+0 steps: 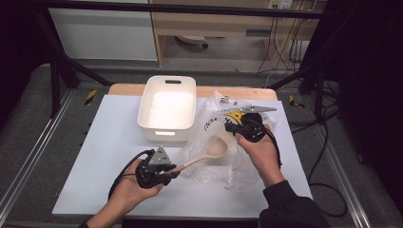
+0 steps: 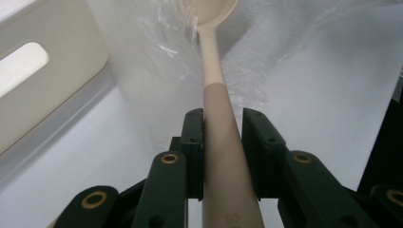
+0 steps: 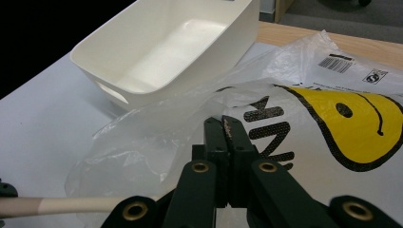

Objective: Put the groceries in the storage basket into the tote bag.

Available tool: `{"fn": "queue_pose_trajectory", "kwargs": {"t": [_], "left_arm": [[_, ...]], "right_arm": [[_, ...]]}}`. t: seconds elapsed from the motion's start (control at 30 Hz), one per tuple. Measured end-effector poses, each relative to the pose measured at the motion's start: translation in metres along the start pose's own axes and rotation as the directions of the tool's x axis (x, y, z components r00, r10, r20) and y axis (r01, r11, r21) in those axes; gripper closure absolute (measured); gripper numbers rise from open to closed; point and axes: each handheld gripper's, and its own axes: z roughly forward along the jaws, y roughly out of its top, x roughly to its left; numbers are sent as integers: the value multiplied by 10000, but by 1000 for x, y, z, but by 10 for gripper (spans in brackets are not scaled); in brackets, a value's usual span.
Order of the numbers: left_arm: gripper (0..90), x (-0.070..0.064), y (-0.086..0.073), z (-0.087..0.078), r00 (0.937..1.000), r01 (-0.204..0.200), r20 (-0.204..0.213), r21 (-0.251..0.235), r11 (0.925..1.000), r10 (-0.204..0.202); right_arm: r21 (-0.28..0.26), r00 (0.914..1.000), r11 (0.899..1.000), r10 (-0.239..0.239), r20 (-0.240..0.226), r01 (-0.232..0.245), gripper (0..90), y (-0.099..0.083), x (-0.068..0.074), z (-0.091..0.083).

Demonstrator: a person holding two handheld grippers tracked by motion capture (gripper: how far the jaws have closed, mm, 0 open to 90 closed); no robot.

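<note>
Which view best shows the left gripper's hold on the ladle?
The left gripper view: the jaws press both sides of the ladle handle. The high view shows the left gripper small, the bowl in the plastic bag.

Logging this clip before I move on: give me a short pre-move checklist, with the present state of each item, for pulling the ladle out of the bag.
1. Left gripper shut on the beige plastic ladle handle: ok.
2. Right gripper shut on the clear plastic bag with yellow print: ok, jaws closed with film between them.
3. Ladle bowl free of the bag: not ok, it sits inside the film.
4. White plastic bin upright, nothing seen inside: ok.
5. Bag mouth wide enough for the bowl: cannot tell.
</note>
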Motion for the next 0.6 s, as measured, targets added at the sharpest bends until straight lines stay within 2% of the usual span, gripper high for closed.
{"fn": "queue_pose_trajectory", "kwargs": {"t": [0.3, 0.6], "left_arm": [[709, -2, 12, 11, 9999, -161, 6, -137, 9998, 161], [710, 0, 26, 26, 10000, -94, -30, -307, 9995, 93]], "right_arm": [[23, 9999, 10000, 16, -126, -15, 900, -3, 5, 5], [31, 9997, 10000, -11, -226, 11, 900, -5, 9, 5]]}}
